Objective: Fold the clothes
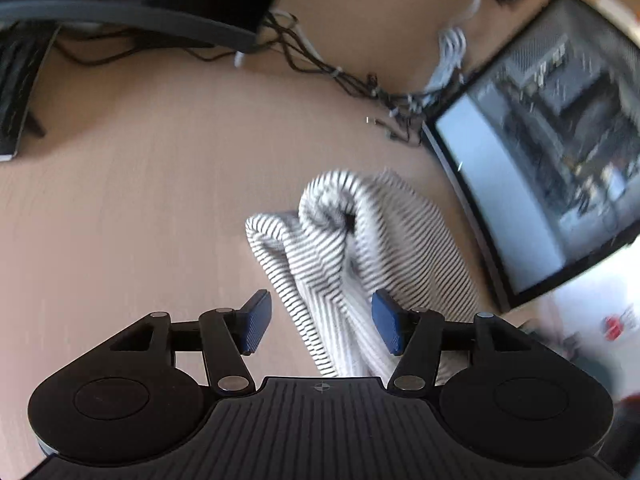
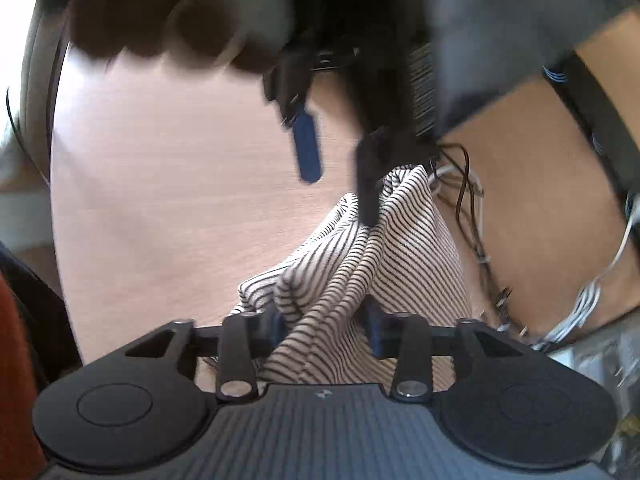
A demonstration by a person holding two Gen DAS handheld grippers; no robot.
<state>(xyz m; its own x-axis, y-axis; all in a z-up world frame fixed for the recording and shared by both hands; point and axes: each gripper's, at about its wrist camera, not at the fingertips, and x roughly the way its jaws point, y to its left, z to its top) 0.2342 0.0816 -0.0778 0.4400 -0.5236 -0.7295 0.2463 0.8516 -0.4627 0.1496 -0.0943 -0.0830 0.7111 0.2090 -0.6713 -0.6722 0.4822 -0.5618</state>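
A white garment with thin black stripes [image 1: 352, 240] lies bunched in a rumpled heap on the pale wood table [image 1: 140, 200]. My left gripper [image 1: 320, 322] is open. A fold of the cloth runs between its blue pads [image 1: 256, 322], close to the right pad and clear of the left one. In the right wrist view the same striped garment [image 2: 380, 256] rises in a peak. My right gripper [image 2: 324, 326] stands open with bunched cloth filling the gap and draped over its pads. The left gripper [image 2: 338, 168] hangs over the far tip of the heap, one black finger against the cloth.
A dark monitor [image 1: 540, 160] stands to the right of the garment. Tangled black and white cables [image 1: 340, 76] run along the back of the table. A dark keyboard-like object [image 1: 12, 92] sits at the far left. Bare wood stretches left of the cloth.
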